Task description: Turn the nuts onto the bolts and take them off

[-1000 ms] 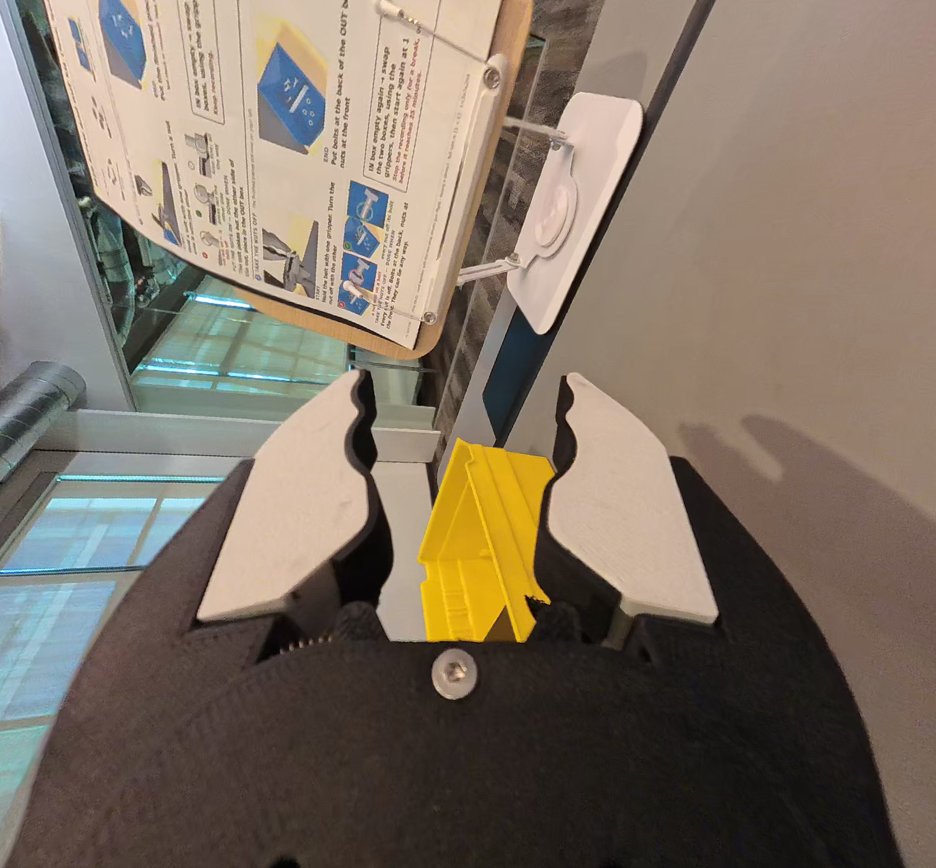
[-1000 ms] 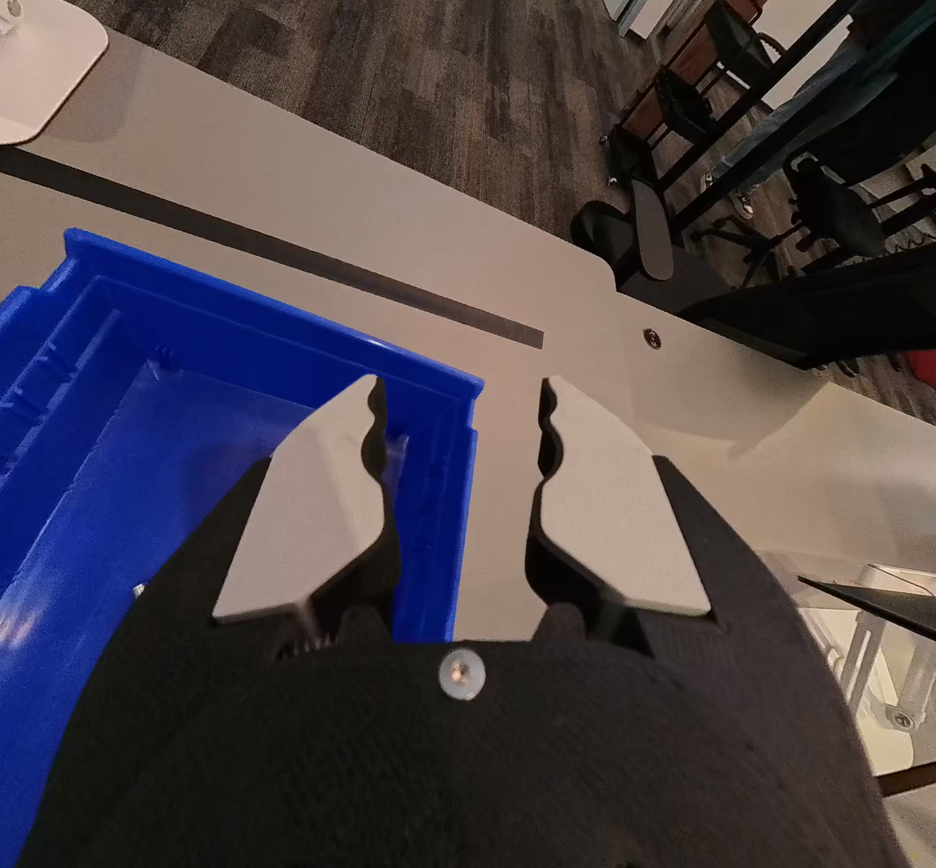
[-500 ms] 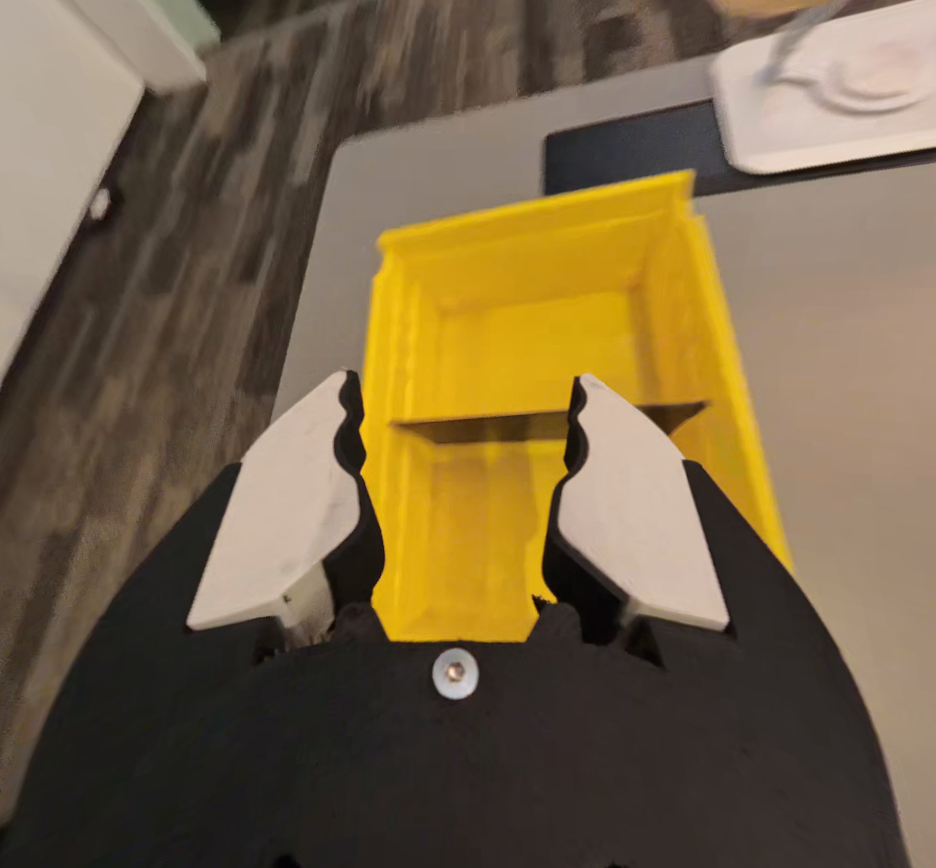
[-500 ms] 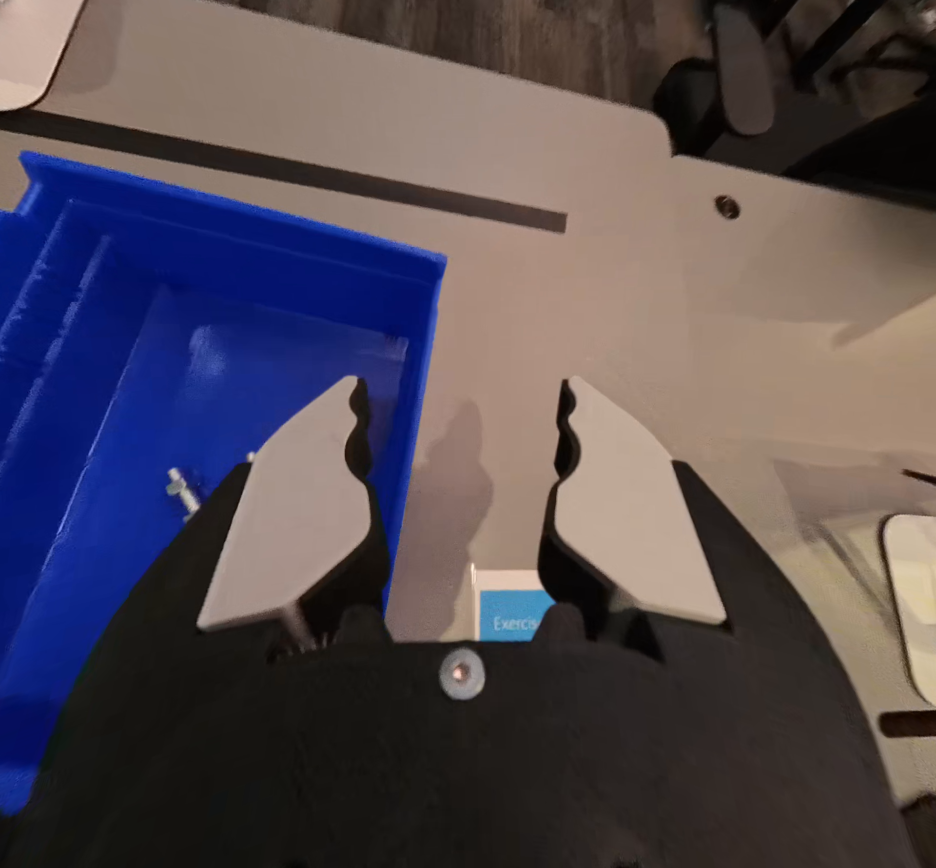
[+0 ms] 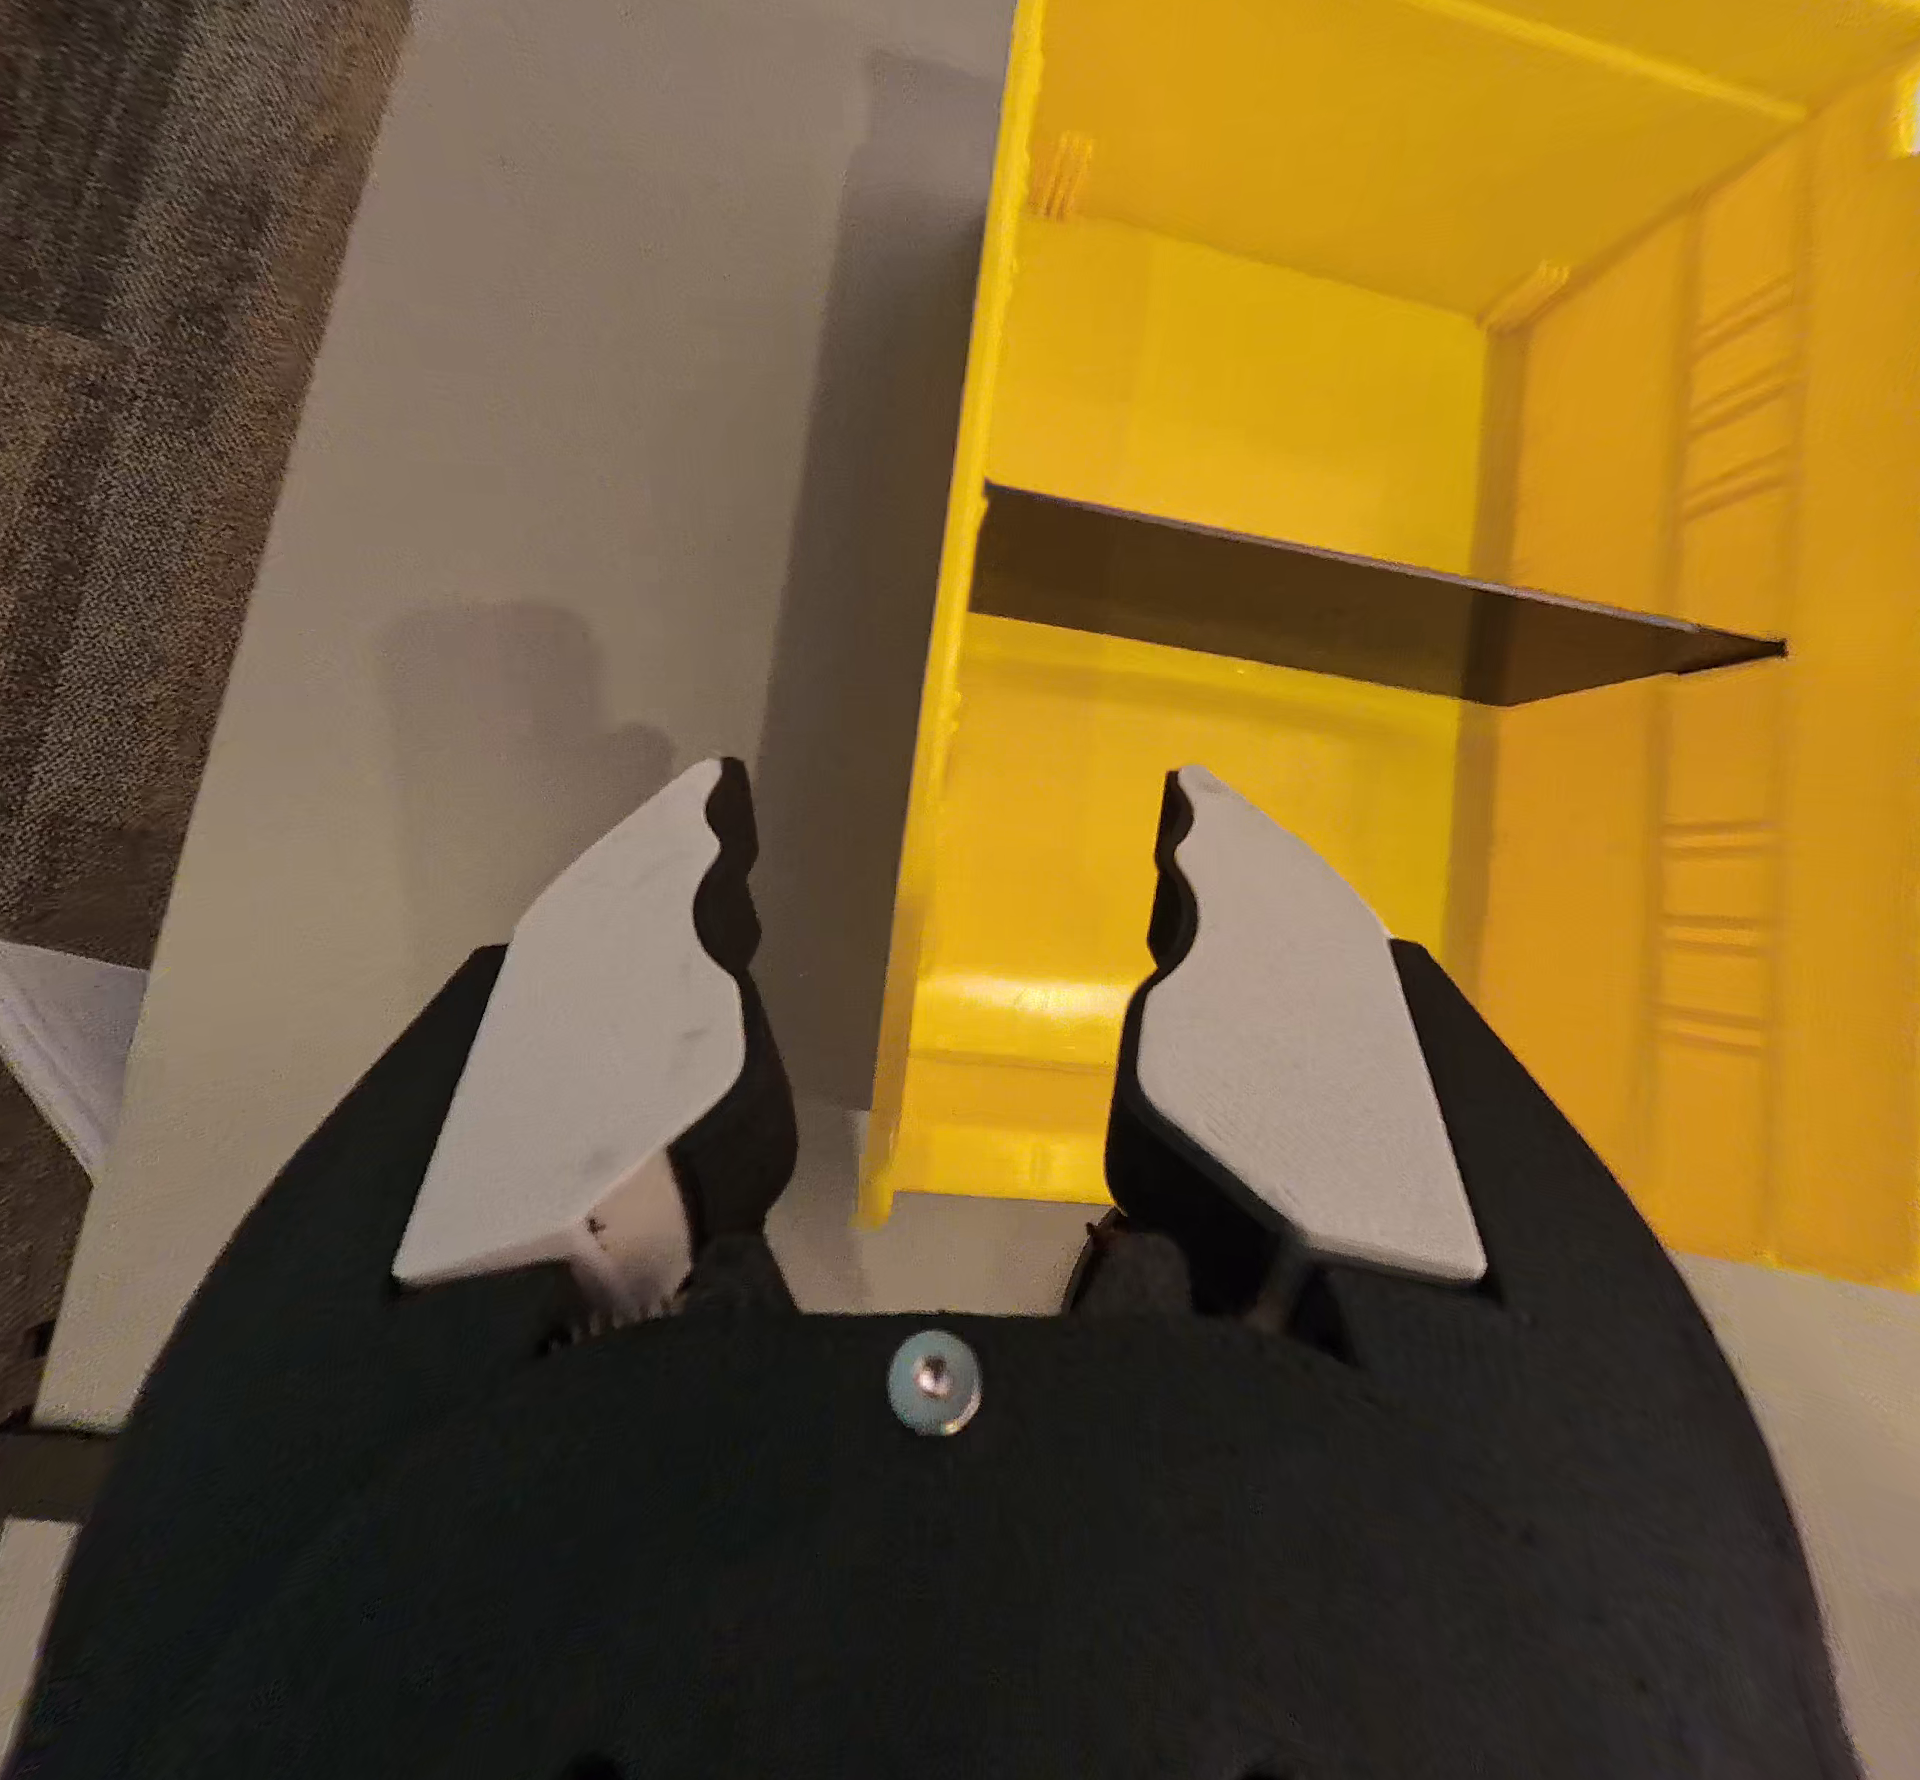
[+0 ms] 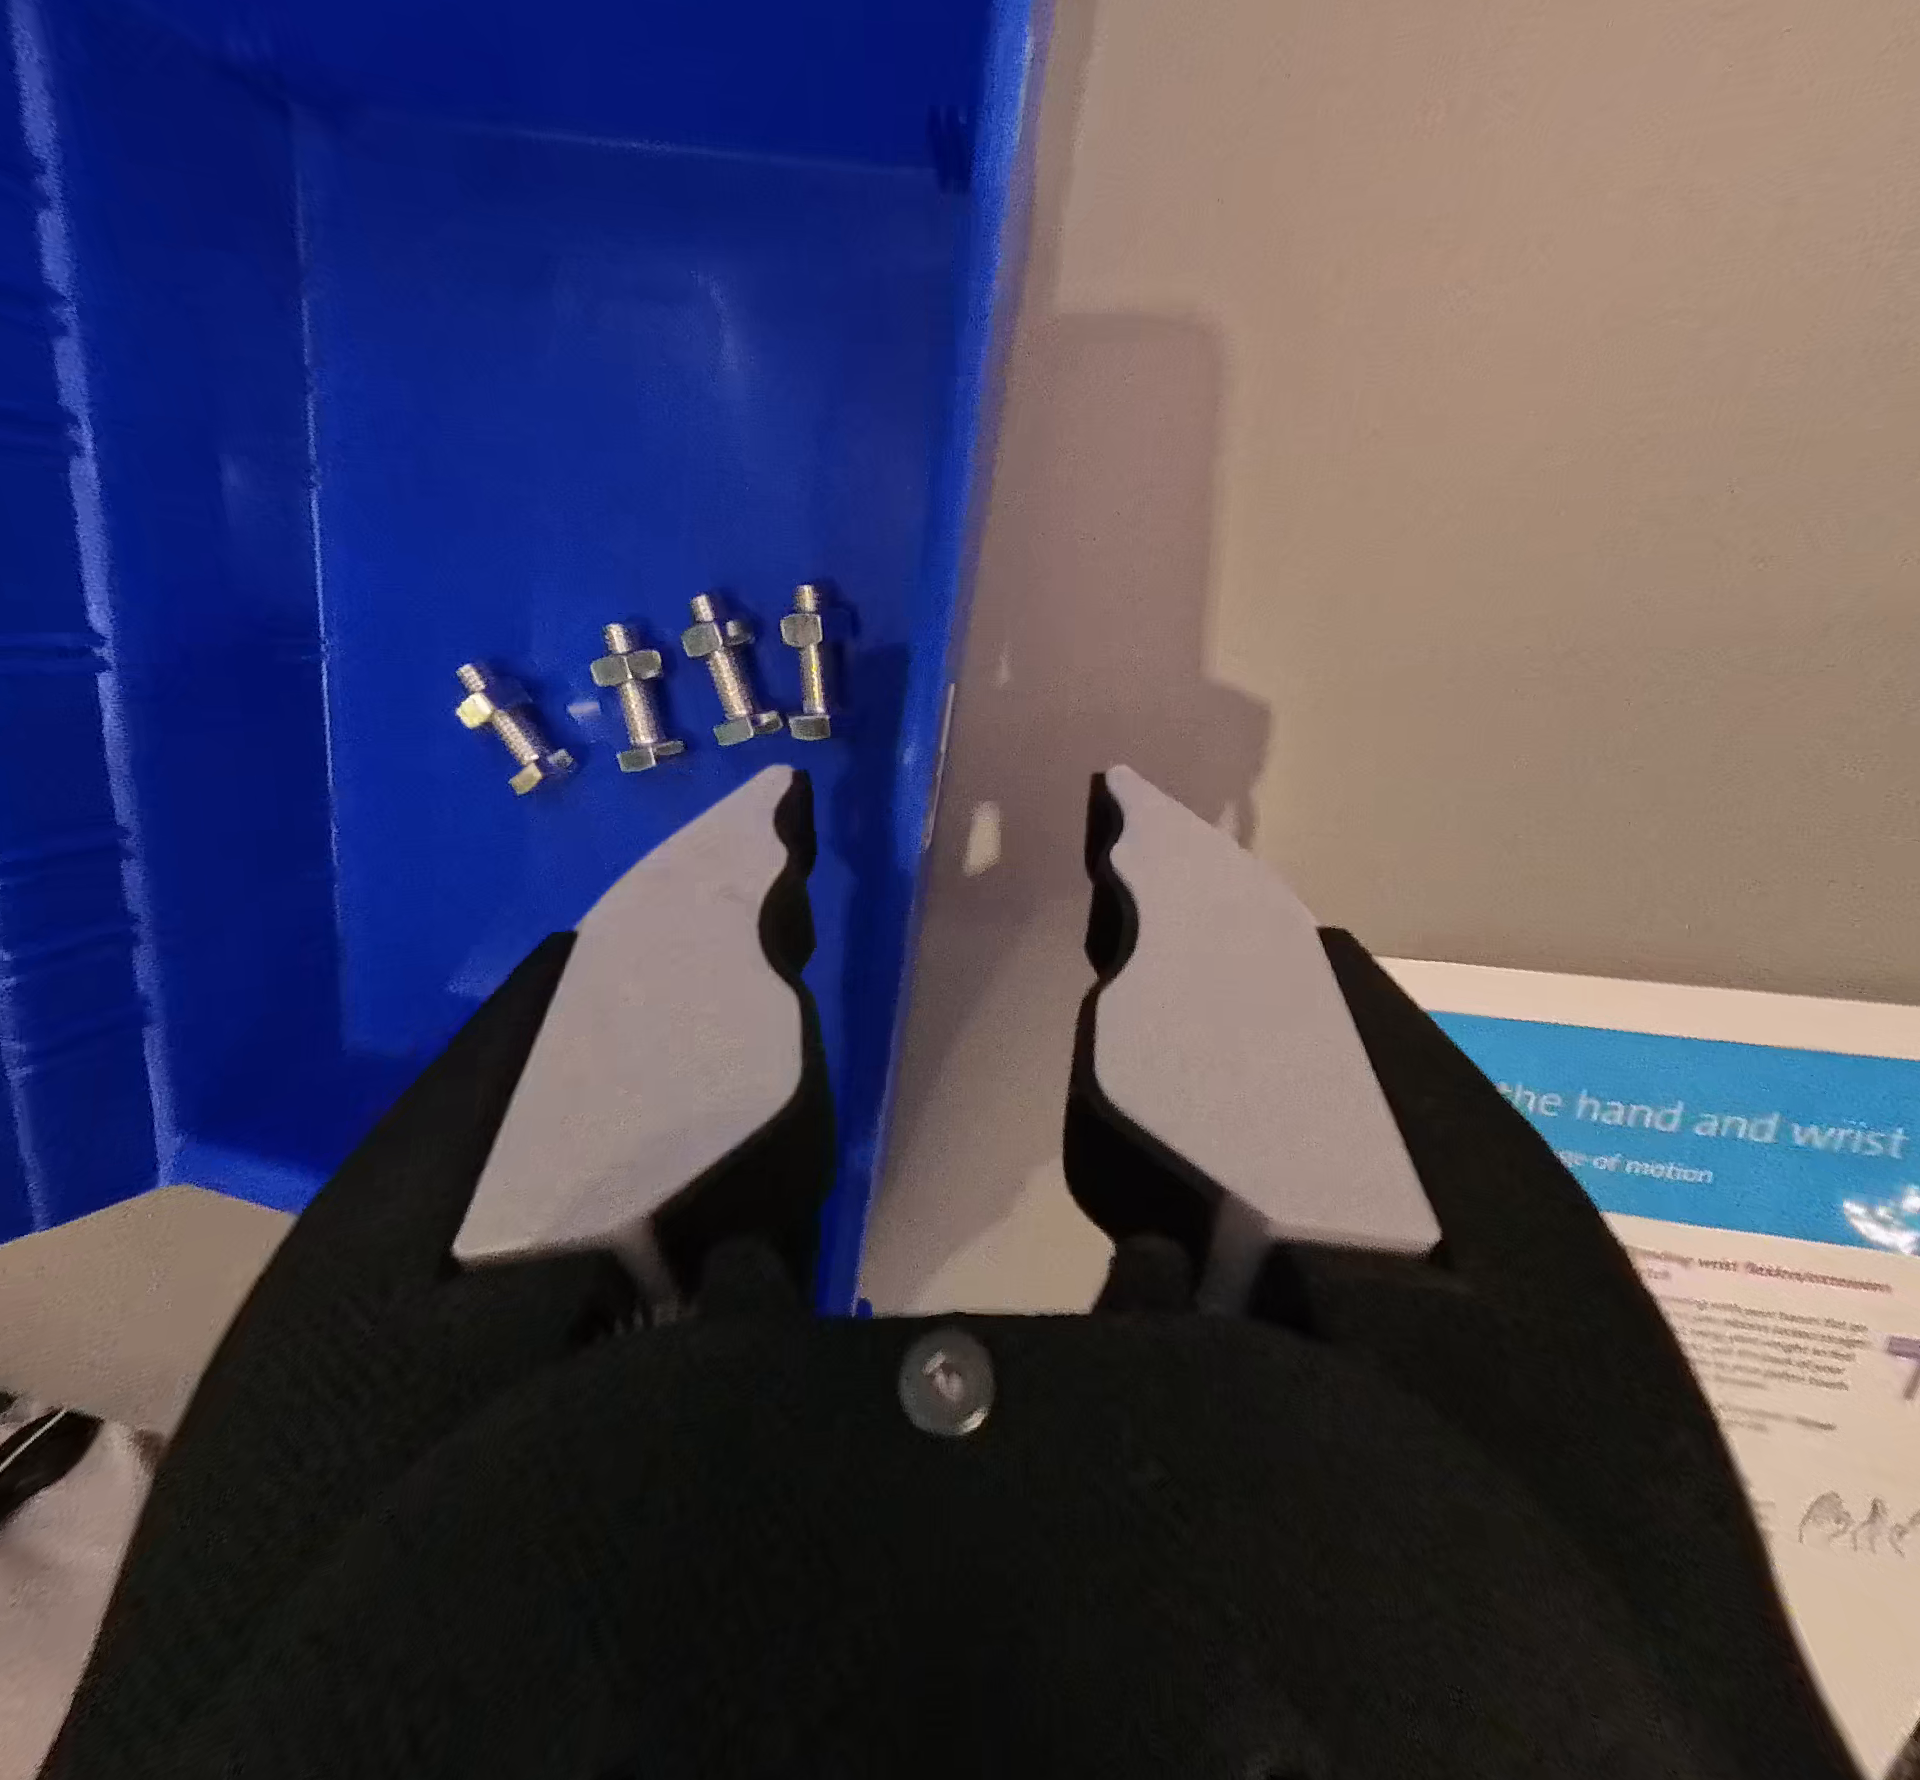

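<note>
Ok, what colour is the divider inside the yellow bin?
Black: a thin panel crossing the yellow bin, clearest in the left wrist view.

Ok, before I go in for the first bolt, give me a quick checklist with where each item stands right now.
1. Right tongs open and empty: ok.
2. Left tongs open and empty: ok.
3. Bolts in reach of the right tongs: ok. Four bolts lie in a row on the floor of the blue bin, just ahead of the left fingertip.
4. Nuts on the bolts: ok, each bolt shows a nut on its thread, so taking off looks like the step due.
5. Right tongs lined up on a bolt: not ok, they straddle the bin's right wall.
6. Yellow bin ready to receive: ok, both compartments either side of the dark divider look bare.
</note>
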Tool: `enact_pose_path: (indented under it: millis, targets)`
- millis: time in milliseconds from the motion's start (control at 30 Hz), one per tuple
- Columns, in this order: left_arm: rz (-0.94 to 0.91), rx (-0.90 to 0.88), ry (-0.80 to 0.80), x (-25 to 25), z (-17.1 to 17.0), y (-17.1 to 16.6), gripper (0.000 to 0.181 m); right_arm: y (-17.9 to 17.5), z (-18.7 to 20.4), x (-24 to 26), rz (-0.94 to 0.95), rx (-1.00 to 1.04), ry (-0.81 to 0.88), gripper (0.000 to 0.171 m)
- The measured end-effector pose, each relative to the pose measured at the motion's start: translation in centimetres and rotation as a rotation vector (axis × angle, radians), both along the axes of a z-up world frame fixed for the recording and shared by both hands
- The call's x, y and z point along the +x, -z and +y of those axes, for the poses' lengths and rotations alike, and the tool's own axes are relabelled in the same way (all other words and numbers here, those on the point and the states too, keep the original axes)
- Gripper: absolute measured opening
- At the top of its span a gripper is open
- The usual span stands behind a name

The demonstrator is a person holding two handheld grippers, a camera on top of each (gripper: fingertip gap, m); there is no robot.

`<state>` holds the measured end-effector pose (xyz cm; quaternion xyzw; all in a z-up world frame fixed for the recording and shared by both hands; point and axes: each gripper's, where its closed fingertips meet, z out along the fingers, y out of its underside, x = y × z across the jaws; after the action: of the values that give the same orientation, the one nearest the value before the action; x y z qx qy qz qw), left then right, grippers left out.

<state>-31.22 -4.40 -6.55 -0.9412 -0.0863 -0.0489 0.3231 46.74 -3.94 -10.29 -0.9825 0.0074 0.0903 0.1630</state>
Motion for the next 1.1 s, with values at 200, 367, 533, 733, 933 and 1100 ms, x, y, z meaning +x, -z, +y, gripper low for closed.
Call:
enact_pose_path:
  millis: [200, 367, 533, 733, 933, 1100]
  targets:
    - [0.014, -0.092, 0.035, 0.5, 0.1, 1.9, 0.06, 1.7, -0.5, 0.1, 0.004, -0.097, 0.004, 0.035]
    - [-0.034, -0.131, 0.047, 0.9, -0.1, 2.9, 0.027, 2.0, -0.8, -1.1, 0.067, -0.135, -0.027, 0.01]
    - [-0.003, -0.158, 0.033, 0.2, -0.3, 3.3, 0.006, 2.2, -0.9, -1.1, 0.038, -0.164, -0.025, 0.008]
    - [0.055, -0.191, 0.117, 1.2, -0.5, 3.4, 0.005, 2.2, -0.9, -1.1, 0.075, -0.172, -0.001, 0.008]
    - [0.08, -0.212, 0.195, 2.4, -0.6, 3.4, 0.006, 2.2, -0.9, -1.1, 0.055, -0.177, -0.008, 0.008]
    - [0.098, -0.236, 0.243, 3.2, -0.8, 3.4, 0.007, 2.2, -0.9, -1.1, 0.056, -0.179, -0.003, 0.008]
